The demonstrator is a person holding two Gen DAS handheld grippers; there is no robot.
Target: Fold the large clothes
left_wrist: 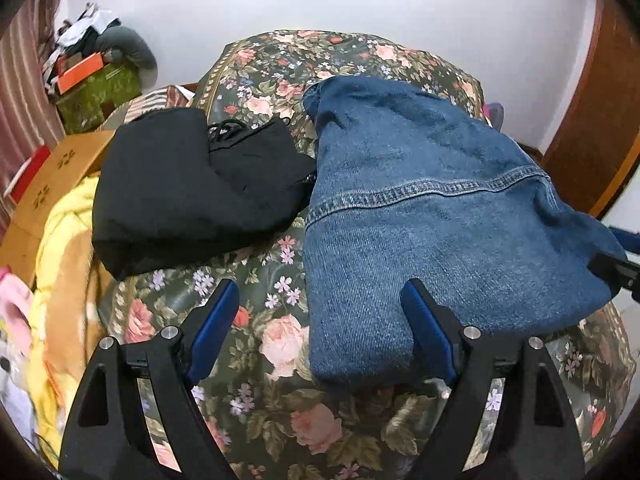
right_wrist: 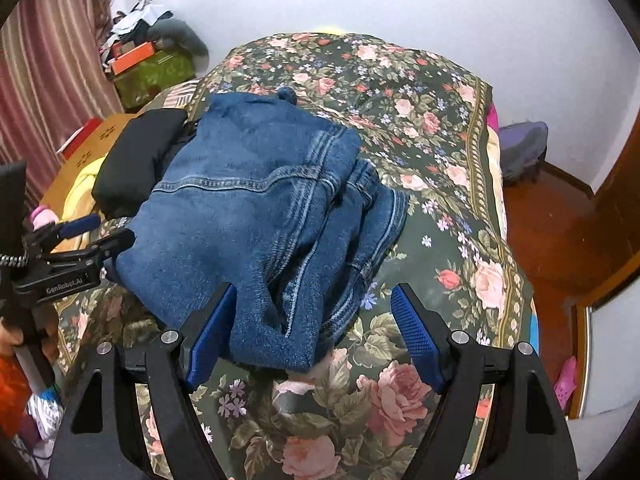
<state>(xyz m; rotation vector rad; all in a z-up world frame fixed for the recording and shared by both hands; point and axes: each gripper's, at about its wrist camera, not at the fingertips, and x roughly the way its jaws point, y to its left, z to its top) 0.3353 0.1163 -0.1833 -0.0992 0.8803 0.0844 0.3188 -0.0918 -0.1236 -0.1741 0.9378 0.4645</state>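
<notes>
A folded blue denim garment lies on the floral bedspread; it also shows in the right wrist view. A folded black garment lies to its left, also seen in the right wrist view. My left gripper is open at the denim's near left corner, its right finger over the cloth edge. My right gripper is open around the denim's near right end, holding nothing. The left gripper also appears in the right wrist view, and the right gripper's tip in the left wrist view.
A yellow blanket and cardboard box crowd the bed's left side. A green box with clutter stands by the curtain. The white wall is behind the bed. Wooden floor and a door lie to the right.
</notes>
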